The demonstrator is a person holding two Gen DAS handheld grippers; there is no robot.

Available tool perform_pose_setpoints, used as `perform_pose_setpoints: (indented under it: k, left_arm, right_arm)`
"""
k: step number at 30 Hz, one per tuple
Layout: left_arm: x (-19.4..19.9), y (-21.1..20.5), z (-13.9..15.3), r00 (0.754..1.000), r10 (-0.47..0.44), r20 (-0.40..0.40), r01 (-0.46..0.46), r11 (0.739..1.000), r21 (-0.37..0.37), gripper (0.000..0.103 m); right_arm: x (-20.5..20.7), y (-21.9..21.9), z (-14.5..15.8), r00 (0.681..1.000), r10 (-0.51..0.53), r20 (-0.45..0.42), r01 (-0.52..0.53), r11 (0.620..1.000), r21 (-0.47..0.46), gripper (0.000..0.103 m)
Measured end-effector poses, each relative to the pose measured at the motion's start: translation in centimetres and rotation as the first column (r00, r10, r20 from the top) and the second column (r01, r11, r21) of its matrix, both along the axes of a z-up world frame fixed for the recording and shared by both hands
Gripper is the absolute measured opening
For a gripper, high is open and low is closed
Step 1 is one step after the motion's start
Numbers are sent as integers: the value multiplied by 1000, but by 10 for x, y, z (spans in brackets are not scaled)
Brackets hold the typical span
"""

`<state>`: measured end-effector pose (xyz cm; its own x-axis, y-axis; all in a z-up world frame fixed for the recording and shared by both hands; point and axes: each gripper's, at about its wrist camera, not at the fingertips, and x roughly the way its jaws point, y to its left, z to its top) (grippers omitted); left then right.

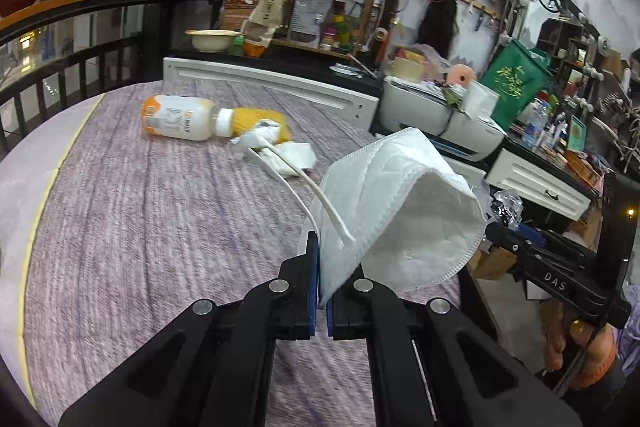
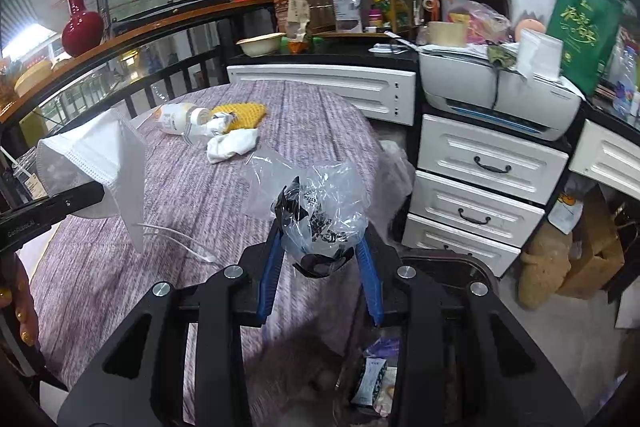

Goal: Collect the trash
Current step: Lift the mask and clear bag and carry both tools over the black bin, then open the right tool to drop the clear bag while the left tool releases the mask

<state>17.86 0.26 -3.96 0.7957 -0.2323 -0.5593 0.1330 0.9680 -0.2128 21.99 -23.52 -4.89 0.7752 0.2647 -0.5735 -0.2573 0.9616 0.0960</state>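
Mask (image 1: 396,211) pinched between closed left gripper (image 1: 322,291) fingers, held above table (image 1: 140,227). Plastic wrapper (image 2: 320,219) clamped by right gripper (image 2: 320,267). Bottle (image 1: 180,117), 1 tissue (image 2: 232,145) left lying on table.

The mask (image 1: 400,211) is white. The bench (image 1: 160,227) cloth is purple with fine stripes. The bottle (image 1: 180,117) is white with orange. The crumpled wrapper (image 2: 320,215) is clear with black print.

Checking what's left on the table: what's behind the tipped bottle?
Behind the bottle at its cap end lies a yellow knitted piece, with crumpled white tissue and a squeezed tube in front. The bottle hides whatever lies under it.
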Motion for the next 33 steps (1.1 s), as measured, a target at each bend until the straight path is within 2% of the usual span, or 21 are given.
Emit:
perform_pose_setpoints:
  k: [9,14,19,22,23,25,27,33]
  left_arm:
    - [-7,-55,-5,995,-102,0,102,995,-6,4]
    - [-8,-88,-11,988,-156,-16,156,988,5,4]
    - [-7,-122,-16,978,-207,-31,208,978,34,4]
    - [-2,-138,-23,972,-230,-55,232,972,39,4]
    - [-1,-142,-26,970,-236,-63,239,970,39,4]
    - [2,-152,-32,966,-247,-81,250,967,38,4]
    - [4,-161,-38,962,-257,-95,262,964,46,4]
    - [6,-191,-55,944,-303,-129,315,945,91,4]
  right_arm:
    - [-30,-43,-15,995,-101,1,101,995,-6,36]
    - [-34,-72,-37,983,-171,-60,171,985,-8,36]
    - [-28,-101,-72,958,-238,-162,242,970,3,37]
    - [-26,-110,-90,944,-272,-188,274,962,-17,37]
    - [-28,-112,-94,941,-279,-194,279,960,-29,41]
    - [-27,-114,-107,926,-310,-216,303,951,-66,55]
    - [-32,-120,-113,919,-329,-216,326,944,-51,78]
    - [-49,-136,-117,900,-380,-212,382,924,-35,80]
